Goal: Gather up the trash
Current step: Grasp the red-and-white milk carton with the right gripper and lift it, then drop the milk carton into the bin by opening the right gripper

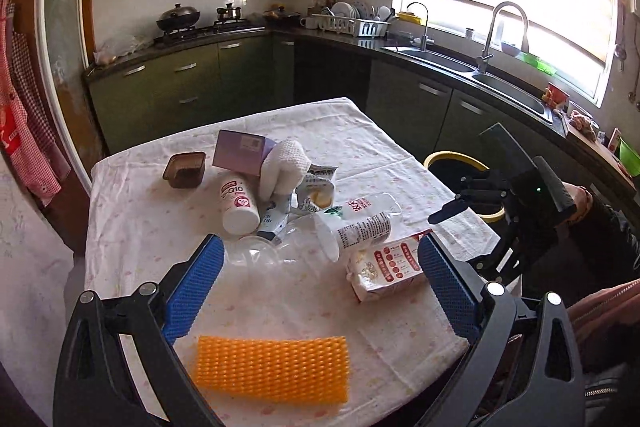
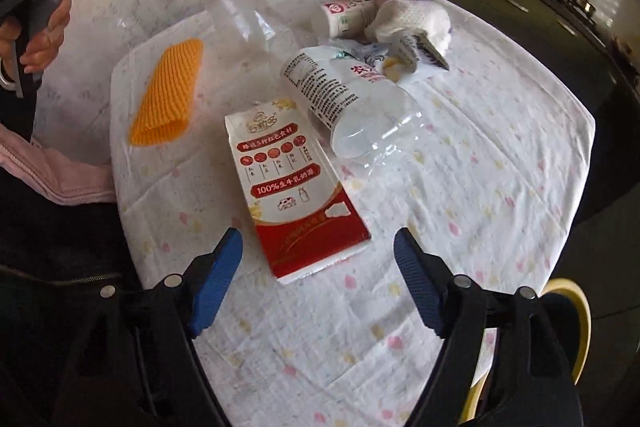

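Note:
Trash lies on a cloth-covered table (image 1: 132,227): a red-and-white milk carton (image 1: 386,267) (image 2: 296,187), a clear plastic bottle (image 1: 360,223) (image 2: 352,107), a second clear bottle (image 2: 244,11), an orange foam net (image 1: 272,369) (image 2: 168,91), a white Q10 bottle (image 1: 239,203), a white foam net (image 1: 282,165), a purple box (image 1: 240,151) and a brown tray (image 1: 185,169). My left gripper (image 1: 320,291) is open above the table's near side, empty. My right gripper (image 2: 318,283) is open just short of the carton, empty; it also shows in the left wrist view (image 1: 448,211).
A yellow-rimmed black bin (image 1: 456,163) (image 2: 576,311) stands on the floor beside the table's right edge. Kitchen counters, a stove and a sink (image 1: 436,61) line the far walls. The person's body is at the table's near side.

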Tool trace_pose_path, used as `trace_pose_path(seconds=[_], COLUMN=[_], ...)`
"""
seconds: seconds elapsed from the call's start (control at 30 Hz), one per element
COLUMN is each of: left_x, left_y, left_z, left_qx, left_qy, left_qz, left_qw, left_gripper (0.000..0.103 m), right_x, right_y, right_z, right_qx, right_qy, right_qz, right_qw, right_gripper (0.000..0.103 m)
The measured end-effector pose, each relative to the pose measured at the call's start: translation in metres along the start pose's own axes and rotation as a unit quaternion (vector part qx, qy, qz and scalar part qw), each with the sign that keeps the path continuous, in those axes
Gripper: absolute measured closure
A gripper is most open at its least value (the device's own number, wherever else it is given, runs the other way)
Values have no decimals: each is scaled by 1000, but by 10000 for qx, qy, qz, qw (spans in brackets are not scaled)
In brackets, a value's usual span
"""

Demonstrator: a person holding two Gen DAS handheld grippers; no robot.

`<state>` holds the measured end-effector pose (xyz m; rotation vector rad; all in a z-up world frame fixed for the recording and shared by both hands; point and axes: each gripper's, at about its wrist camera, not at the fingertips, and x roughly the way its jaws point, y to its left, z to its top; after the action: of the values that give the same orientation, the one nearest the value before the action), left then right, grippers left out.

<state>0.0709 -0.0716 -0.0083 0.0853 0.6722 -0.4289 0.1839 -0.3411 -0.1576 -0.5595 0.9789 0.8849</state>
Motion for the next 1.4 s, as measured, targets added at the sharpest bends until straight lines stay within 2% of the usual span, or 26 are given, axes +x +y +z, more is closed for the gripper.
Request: trace_pose_path(seconds=[0.23,0.33,0.5,0.53,0.7,0.93,1.0,1.1,1.2,1.3,1.4], left_x=[-5,0,7,8,10,12,13,14,15,18,20], left_y=[7,8,7,6,5,2,-1,-4,-7,-9,-11], left_z=[-5,-6,-9,-10,-12,-13,-13,-12,-11,-11,-9], left_qx=[-117,-137,-129,-132,-100,-61,-21,19,57,83,106], left_qy=[-31,21,83,86,100,116,123,126,132,151,170], left_qz=[63,54,11,3,-3,-41,-67,-96,-130,-163,-176], left_qw=[9999,9999,9999,9999,9999,9999,9999,9999,9998,9997,9996], left_gripper=[6,6,6,6,6,6,6,6,6,6,6], right_x=[20,24,30,32,26,0,-10,-34,-60,-78,-80], right_y=[-5,1,11,12,21,35,37,25,-9,-58,-108], right_z=[18,22,18,17,9,-12,-20,-34,-55,-82,-109], right_qx=[-319,-350,-307,-281,-113,229,319,665,1263,2062,2823], right_qy=[140,126,180,194,-38,-423,-539,-793,-927,-769,-361], right_qz=[499,558,580,533,366,663,632,441,-248,-1026,-1446], right_qw=[9981,9977,9977,9980,9993,9966,9960,9936,9873,9701,9477], right_gripper=[29,44,45,49,53,53,53,53,53,53,53])
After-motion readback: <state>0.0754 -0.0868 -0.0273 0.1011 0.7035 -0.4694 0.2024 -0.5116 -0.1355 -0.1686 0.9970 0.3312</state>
